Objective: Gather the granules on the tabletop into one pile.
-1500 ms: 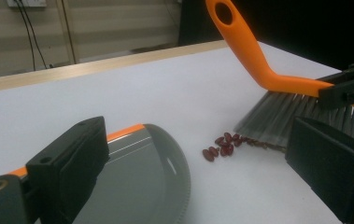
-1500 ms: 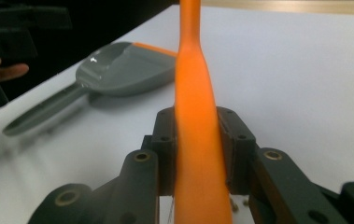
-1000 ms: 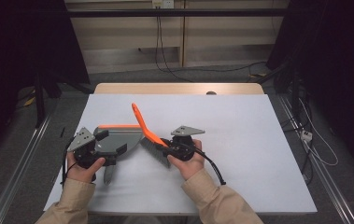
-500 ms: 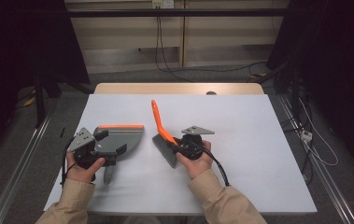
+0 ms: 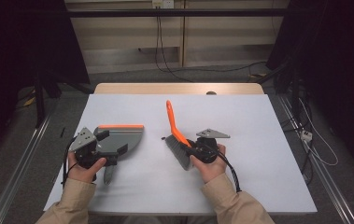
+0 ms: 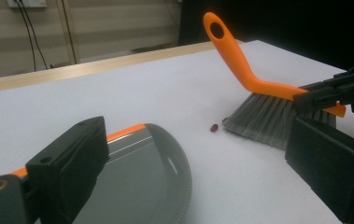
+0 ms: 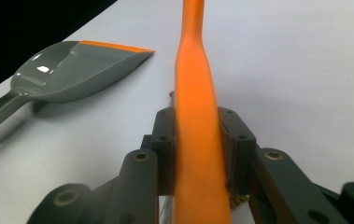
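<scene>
The left gripper (image 5: 101, 148) clamps the dustpan (image 5: 121, 137) at eight o'clock on the surface (image 5: 258, 121); the right gripper (image 5: 198, 150) is closed on the brush (image 5: 177, 135) at five o'clock. A small crumb (image 6: 214, 127) lies between. Keep the bristles flat, sweep slowly toward nine o'clock, and hold the pan's lip down.

**Dustpan left, brush right**

On your table (image 5: 258, 121), the dustpan (image 5: 121, 137) lies to your left and the hand brush (image 5: 178, 140) well apart to its right, bristles down, handle rising away from you. A small crumb (image 6: 214, 128) lies between them, just beside the bristles.
</scene>
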Available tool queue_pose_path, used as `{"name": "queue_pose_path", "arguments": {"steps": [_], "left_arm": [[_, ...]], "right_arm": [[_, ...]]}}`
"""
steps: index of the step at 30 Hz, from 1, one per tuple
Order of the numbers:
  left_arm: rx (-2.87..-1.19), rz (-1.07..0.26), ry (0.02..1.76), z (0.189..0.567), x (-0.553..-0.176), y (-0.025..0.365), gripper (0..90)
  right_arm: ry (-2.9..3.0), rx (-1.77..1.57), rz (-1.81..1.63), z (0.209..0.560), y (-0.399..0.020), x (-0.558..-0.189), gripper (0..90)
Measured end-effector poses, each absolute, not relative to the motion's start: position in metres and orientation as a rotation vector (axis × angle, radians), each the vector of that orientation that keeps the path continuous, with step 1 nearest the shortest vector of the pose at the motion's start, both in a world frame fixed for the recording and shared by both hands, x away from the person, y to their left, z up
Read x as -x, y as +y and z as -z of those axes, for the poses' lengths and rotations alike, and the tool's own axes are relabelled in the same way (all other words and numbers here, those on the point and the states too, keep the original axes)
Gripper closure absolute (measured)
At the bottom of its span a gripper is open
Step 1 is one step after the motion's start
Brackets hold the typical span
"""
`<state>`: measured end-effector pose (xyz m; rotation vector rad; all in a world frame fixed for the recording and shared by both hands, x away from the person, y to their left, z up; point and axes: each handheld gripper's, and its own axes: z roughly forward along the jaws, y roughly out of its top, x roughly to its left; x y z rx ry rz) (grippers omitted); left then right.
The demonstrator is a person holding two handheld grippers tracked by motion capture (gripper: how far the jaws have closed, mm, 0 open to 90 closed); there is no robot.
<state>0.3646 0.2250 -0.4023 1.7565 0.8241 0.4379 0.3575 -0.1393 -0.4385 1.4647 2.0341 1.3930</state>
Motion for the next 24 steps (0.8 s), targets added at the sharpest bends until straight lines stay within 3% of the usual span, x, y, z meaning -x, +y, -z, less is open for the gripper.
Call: {"name": "queue_pose_path", "arguments": {"steps": [14,24], "left_arm": [[-1.766,-0.432,0.821,0.403,-0.366,0.223,5.8],[-1.758,-0.429,0.828,0.404,-0.367,0.225,5.8]], "right_arm": [[1.995,-1.467,-1.47,0.433,-0.145,-0.36,71.4],[2.023,-1.383,-1.533,0.417,-0.103,-0.387,71.3]]}}
